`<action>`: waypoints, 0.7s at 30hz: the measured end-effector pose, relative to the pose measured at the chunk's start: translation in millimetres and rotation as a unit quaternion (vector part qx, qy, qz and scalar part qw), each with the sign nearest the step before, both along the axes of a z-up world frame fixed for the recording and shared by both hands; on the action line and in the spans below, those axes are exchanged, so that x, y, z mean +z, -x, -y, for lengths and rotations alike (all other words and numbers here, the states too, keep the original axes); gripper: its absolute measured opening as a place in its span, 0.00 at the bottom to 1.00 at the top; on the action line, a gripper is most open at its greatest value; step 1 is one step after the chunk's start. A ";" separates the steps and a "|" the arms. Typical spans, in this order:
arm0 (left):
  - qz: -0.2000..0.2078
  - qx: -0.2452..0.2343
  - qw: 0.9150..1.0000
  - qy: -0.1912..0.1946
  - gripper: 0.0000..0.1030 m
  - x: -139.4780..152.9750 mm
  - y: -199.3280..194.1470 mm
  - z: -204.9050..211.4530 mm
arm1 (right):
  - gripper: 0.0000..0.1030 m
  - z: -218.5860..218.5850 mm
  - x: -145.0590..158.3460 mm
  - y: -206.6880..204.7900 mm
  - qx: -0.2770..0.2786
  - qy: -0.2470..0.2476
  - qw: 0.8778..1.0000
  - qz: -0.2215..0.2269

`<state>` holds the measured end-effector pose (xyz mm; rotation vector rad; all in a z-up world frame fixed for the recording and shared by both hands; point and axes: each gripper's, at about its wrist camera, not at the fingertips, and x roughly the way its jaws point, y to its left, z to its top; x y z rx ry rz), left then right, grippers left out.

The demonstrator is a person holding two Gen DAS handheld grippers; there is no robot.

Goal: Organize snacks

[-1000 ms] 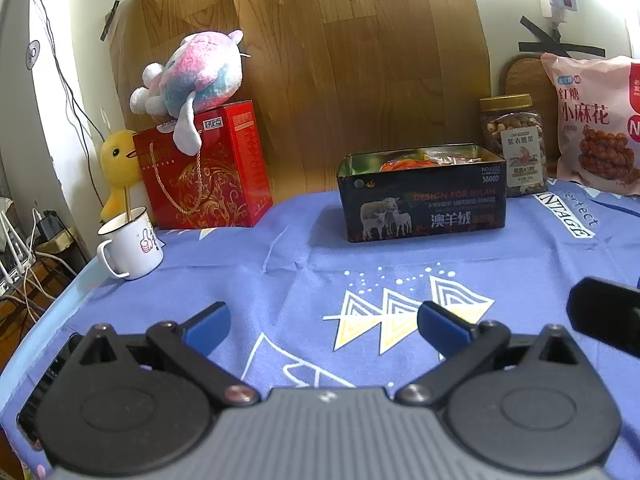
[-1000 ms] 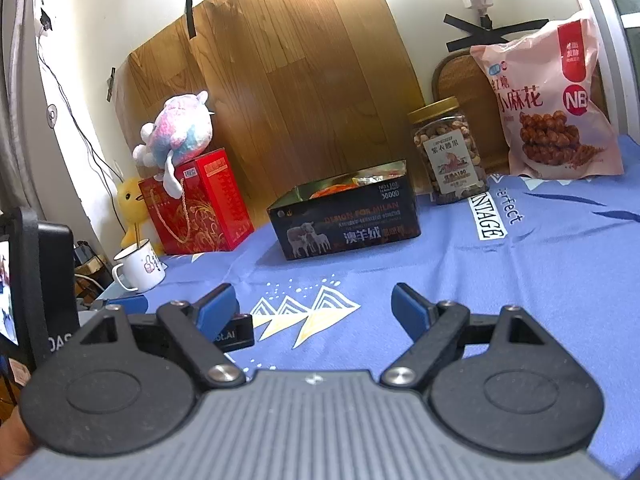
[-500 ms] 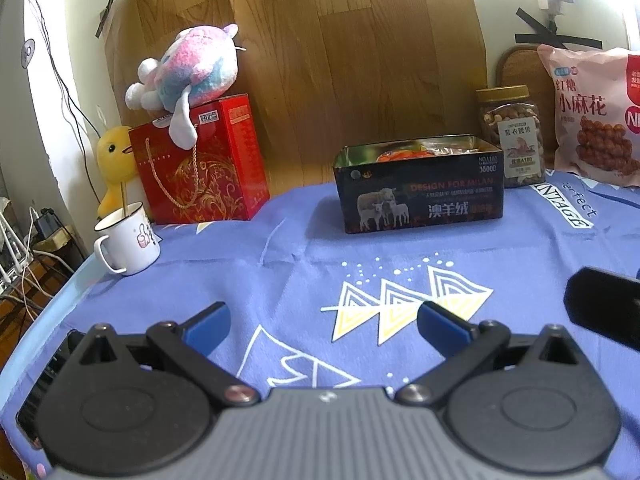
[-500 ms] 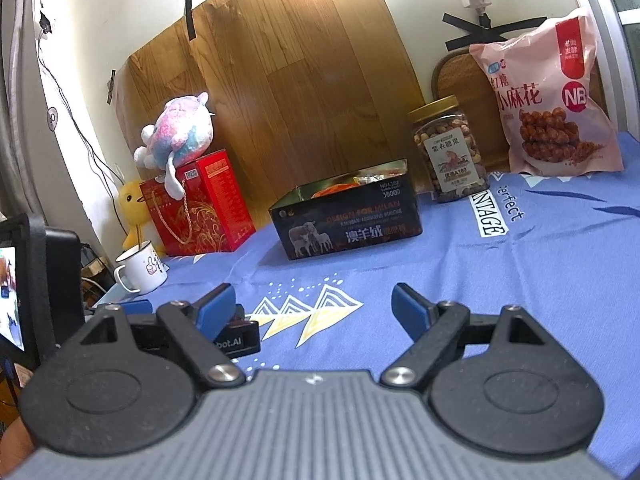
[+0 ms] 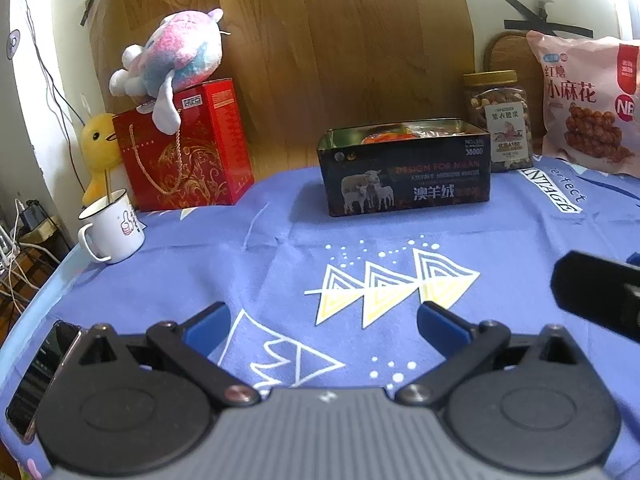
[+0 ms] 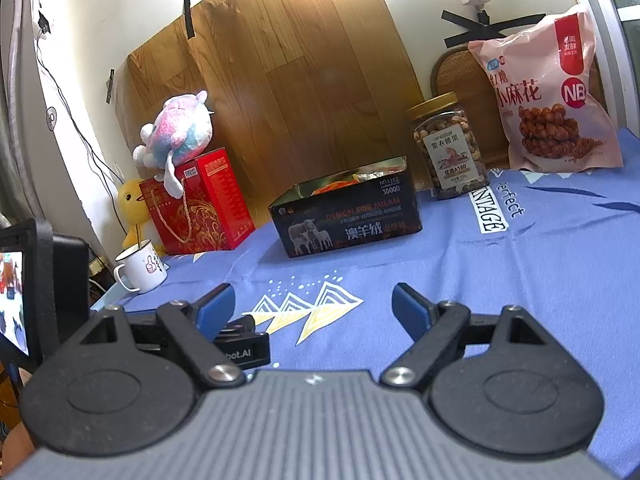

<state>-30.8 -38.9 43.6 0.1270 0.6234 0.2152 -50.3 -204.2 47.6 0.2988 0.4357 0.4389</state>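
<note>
Left gripper (image 5: 322, 322): blue pads spread wide, nothing between them, low over the blue tablecloth (image 5: 280, 264) with its yellow-white triangle print. Right gripper (image 6: 312, 308): also spread, empty.

Left wrist view, outward:
- 12 o'clock: open dark tin (image 5: 404, 170), snack packets inside; side reads "DESIGN FOR MILAN", "澳羊绒", sheep picture.
- 1 o'clock, just behind the tin's right corner: clear nut jar (image 5: 498, 120), gold lid, label "紫衣腰果".
- 2 o'clock: pink snack bag (image 5: 584, 104), upright against the wall, "红糖小麻花", red "NB" badge partly cut off.
- 10 o'clock: red gift box (image 5: 184, 148) with rope handle, pink-blue plush (image 5: 176, 60) on top.
- 9–10 o'clock: white enamel mug (image 5: 112, 230), thumbs-up graphic; yellow duck plush (image 5: 98, 144) behind.
- 8 o'clock: phone (image 5: 36, 376) at the table edge.

Cloth print near the jar: "VINTAGE", "perfect". Right wrist view, 8 o'clock: black block marked "bot.AI", text partly hidden.
</note>
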 end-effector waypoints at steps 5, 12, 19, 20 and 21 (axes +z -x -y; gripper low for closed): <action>-0.005 -0.009 1.000 0.001 1.00 -1.4 0.1 3.3 | 0.85 -0.6 -1.0 -0.1 0.000 0.000 1.000 -0.001; -0.014 -0.020 1.000 0.005 1.00 -3.2 0.3 6.4 | 0.85 -0.6 -1.1 -0.1 0.000 0.000 1.000 -0.001; -0.022 -0.027 0.999 0.008 1.00 -4.9 -0.5 7.7 | 0.85 0.0 -1.3 0.0 -0.001 -0.001 1.000 -0.002; -0.022 -0.027 0.999 0.008 1.00 -4.9 -0.5 8.0 | 0.85 -0.1 -1.3 0.0 -0.001 -0.001 1.000 -0.002; -0.023 -0.027 0.999 0.007 1.00 -4.9 -0.3 8.3 | 0.85 0.2 -1.6 0.0 -0.002 -0.001 1.000 -0.002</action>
